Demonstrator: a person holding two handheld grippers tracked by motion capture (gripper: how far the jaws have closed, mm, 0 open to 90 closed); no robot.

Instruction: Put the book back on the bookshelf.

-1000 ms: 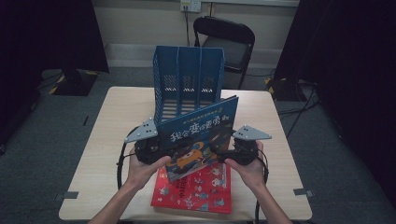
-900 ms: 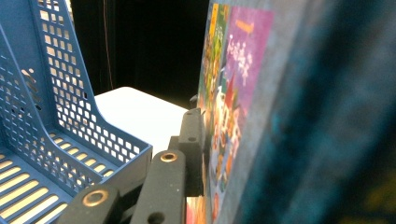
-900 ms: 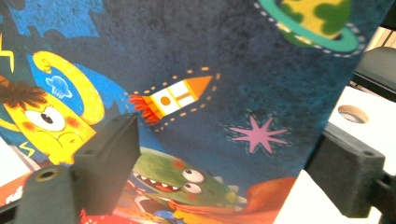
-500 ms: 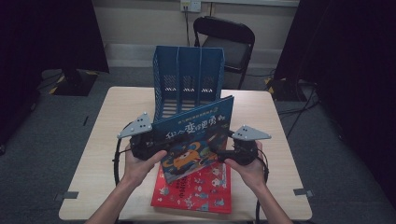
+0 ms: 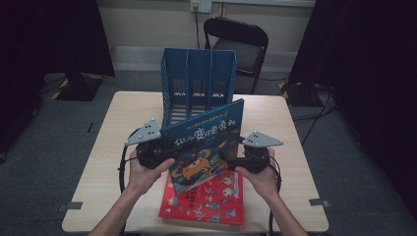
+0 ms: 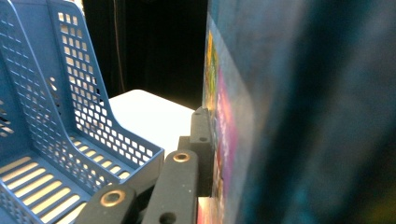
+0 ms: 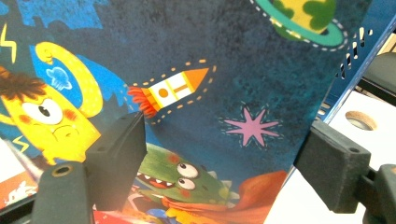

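Nearest the camera in the high view, two forearms come in from the bottom edge, each hand holding a black gripper topped by a grey three-cornered plate. Between them, lifted above the table point(image 5: 123, 128) and tilted so its cover faces up and toward the person, is a blue picture book point(image 5: 204, 145).

The left gripper point(image 5: 160, 150) has just been closing and is now clamped on the book's left edge; in the left gripper view its jaws press the book's edge, which fills the right side as a dark blur with a streak of pink and yellow.

The right gripper point(image 5: 236, 157) is at the book's right edge. In the right gripper view its jaws stand wide apart with the lower right part of the cover between them (whether the pads actually press on the book, I cannot tell).

That cover is dark, speckled blue, with a yellow one-eyed monster, a green toothy monster, an orange and white rocket, a pink star and a ringed planet; a lighter blue band with white lettering runs along its top.

Under the lifted book, a red book point(image 5: 211, 201) lies flat on the table's near edge.

Farther back on the table stands a blue perforated file rack point(image 5: 196, 83) with three upright slots, and beyond the table a dark folding chair point(image 5: 241, 44).
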